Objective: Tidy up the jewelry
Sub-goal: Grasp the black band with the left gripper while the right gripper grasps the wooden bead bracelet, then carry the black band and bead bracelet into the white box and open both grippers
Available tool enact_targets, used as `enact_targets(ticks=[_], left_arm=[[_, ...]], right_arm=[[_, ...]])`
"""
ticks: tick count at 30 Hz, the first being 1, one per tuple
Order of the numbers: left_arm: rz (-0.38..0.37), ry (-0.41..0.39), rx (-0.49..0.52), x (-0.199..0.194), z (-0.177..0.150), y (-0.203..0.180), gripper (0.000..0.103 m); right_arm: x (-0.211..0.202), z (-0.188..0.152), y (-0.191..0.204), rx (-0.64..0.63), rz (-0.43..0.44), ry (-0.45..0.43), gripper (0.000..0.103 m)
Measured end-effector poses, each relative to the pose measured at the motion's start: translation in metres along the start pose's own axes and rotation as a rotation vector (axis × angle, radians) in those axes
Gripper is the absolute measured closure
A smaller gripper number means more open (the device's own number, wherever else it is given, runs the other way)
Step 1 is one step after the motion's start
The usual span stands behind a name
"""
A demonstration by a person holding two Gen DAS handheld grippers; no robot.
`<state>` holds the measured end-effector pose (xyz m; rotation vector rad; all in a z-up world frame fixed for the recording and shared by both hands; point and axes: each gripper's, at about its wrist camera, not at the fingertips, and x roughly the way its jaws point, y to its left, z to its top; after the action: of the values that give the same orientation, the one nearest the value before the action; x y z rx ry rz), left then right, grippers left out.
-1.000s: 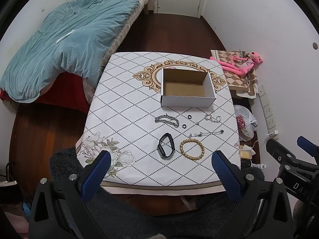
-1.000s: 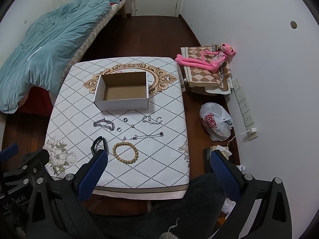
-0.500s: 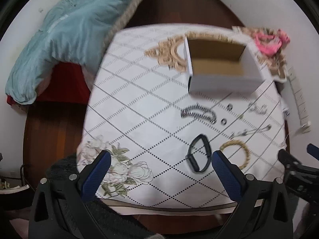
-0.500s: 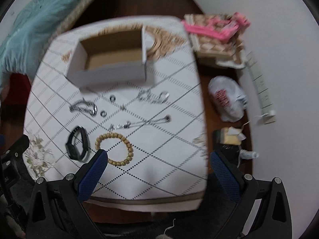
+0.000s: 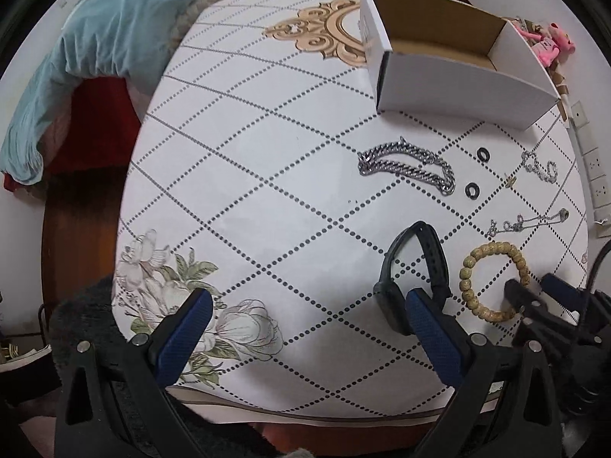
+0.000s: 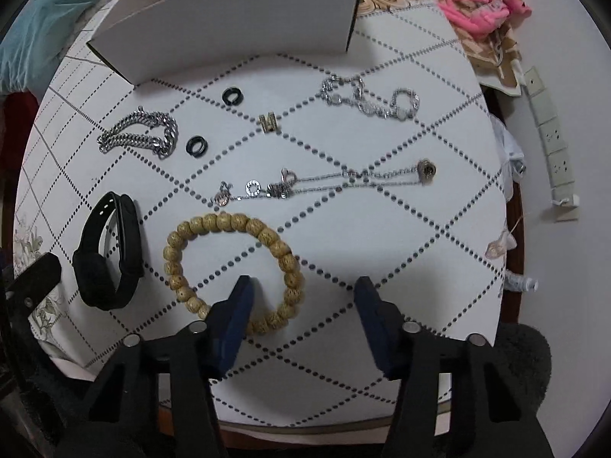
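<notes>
Right gripper pointing down over the surface, jaws just been narrowing, part-way apart, not yet pressing anything. Near side of the wooden bead bracelet lying between them: left pad inside the loop, right pad clear outside it. Contact with the beads impossible to tell.

Left gripper also pointing down, jaws wide apart, empty. Right pad just over the near end of the black fitness band; touching or not, unclear.

Rest of the jewelry flat on the surface, well apart: heavy silver chain bracelet, two black rings, small gold charm, crystal link bracelet, thin silver charm chain.

Open white cardboard box at the far side, behind the jewelry; interior seen from the left wrist bare.
</notes>
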<state>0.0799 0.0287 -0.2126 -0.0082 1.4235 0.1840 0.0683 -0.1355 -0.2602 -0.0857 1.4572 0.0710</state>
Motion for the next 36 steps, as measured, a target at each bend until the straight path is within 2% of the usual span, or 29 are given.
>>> enact_targets(ticks=[1,3,8,10,12,13,14,16,18,21,23,28,31,36], left_arm=[[-0.005,0.009,0.001,0.003,-0.001,-0.001,0.001],[-0.024,0.019,0.0,0.007,-0.002,-0.003,0.001],[-0.095,0.03,-0.007,0.013,-0.001,-0.007,0.001],[-0.138,0.043,-0.012,0.019,0.0,-0.011,0.004],[-0.174,0.066,-0.012,0.028,0.002,-0.016,0.027],[-0.18,0.076,-0.009,0.032,0.002,-0.018,0.032],[-0.186,0.087,-0.004,0.036,0.002,-0.021,0.044],[-0.182,0.064,0.012,0.037,0.003,-0.026,0.052],[-0.166,0.041,0.039,0.035,0.004,-0.03,0.072],[-0.171,0.02,0.041,0.034,0.006,-0.028,0.09],[-0.174,0.011,0.039,0.034,0.005,-0.025,0.093],[-0.183,-0.011,0.036,0.033,0.0,-0.021,0.093],[-0.195,-0.023,0.045,0.026,-0.01,-0.014,0.093],[-0.216,-0.07,0.051,-0.003,-0.016,-0.003,0.093]], right_arm=[[-0.003,-0.001,0.0,-0.006,0.0,-0.006,0.066],[-0.004,-0.004,0.0,-0.019,-0.006,-0.016,0.092],[-0.013,-0.012,-0.022,0.025,-0.026,0.018,0.094],[-0.014,-0.016,-0.032,0.044,-0.025,0.037,0.094],[-0.015,-0.019,-0.037,0.053,-0.011,0.051,0.094],[-0.016,-0.022,-0.038,0.059,-0.007,0.055,0.093],[-0.017,-0.024,-0.036,0.061,-0.003,0.056,0.093],[-0.017,-0.026,-0.034,0.065,-0.006,0.056,0.093],[-0.017,-0.025,-0.033,0.069,-0.008,0.058,0.093],[-0.012,-0.017,-0.043,0.083,0.002,0.056,0.092],[-0.012,-0.018,-0.044,0.087,0.004,0.05,0.092],[-0.009,-0.016,-0.049,0.084,-0.008,0.011,0.093],[-0.012,-0.021,-0.054,0.139,0.07,0.0,0.094],[-0.037,-0.02,-0.053,0.149,0.135,-0.065,0.094]])
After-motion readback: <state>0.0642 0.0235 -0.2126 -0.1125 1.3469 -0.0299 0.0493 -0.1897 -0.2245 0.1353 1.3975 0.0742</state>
